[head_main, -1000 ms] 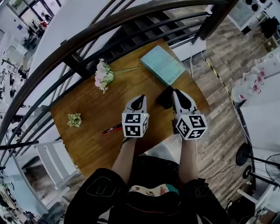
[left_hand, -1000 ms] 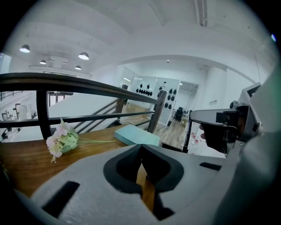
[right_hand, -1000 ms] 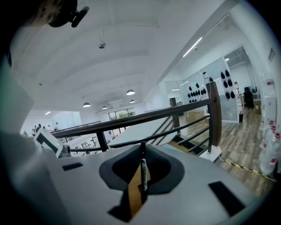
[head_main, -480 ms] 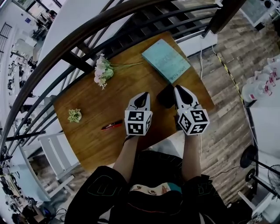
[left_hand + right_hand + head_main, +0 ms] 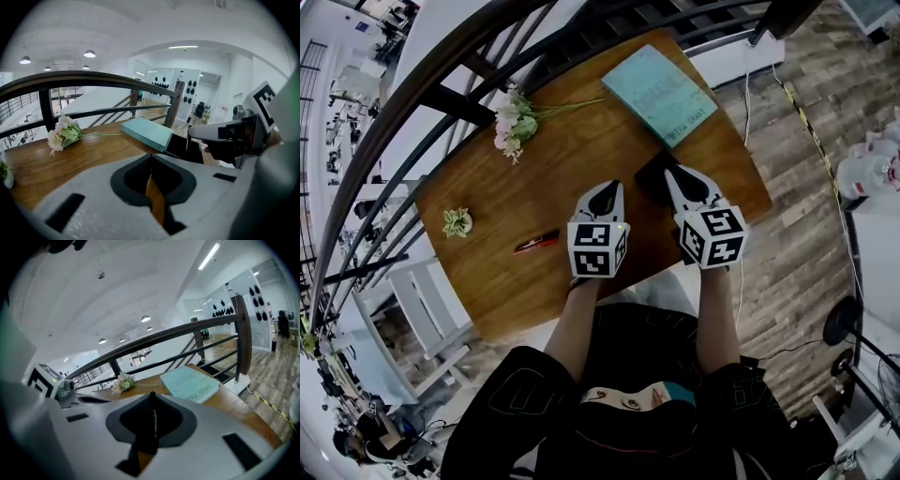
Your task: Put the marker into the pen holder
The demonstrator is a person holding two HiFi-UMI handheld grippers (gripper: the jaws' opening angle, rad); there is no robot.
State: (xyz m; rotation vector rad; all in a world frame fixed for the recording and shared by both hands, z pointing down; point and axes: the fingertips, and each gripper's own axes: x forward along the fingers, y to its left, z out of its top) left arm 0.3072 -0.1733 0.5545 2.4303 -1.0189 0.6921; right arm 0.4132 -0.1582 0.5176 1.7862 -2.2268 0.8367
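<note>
Marker (image 5: pixel 536 243) lies flat on the wooden table (image 5: pixel 487 281), red and black, off to the left of my left gripper (image 5: pixel 609 187) and not touching it. The pen holder (image 5: pixel 649 178), a dark box, stands on the far side of that gripper, just beside the tip of my right gripper (image 5: pixel 671 173). So the left gripper sits between the marker and the holder, and the two are well apart.

Both tongs are clenched with nothing in them. In the left gripper view the jaws meet at their tips and only a sliver of wood shows through the slit. In the right gripper view the jaws are likewise pressed together, with a dark line where they join.

Behind the holder lies a teal book (image 5: pixel 661 94), flat, close to the table's far corner. A small bunch of pale pink and white flowers (image 5: pixel 511 127) lies further left along the far edge, stems pointing toward the book. A little green plant (image 5: pixel 457 222) sits near the left edge, beyond the marker.

A dark curved railing (image 5: pixel 93 77) runs just past the table's far side. The floor (image 5: pixel 806 234) to the right is wood plank. The room beyond is white, with round lamps and a strip light on the ceiling.
</note>
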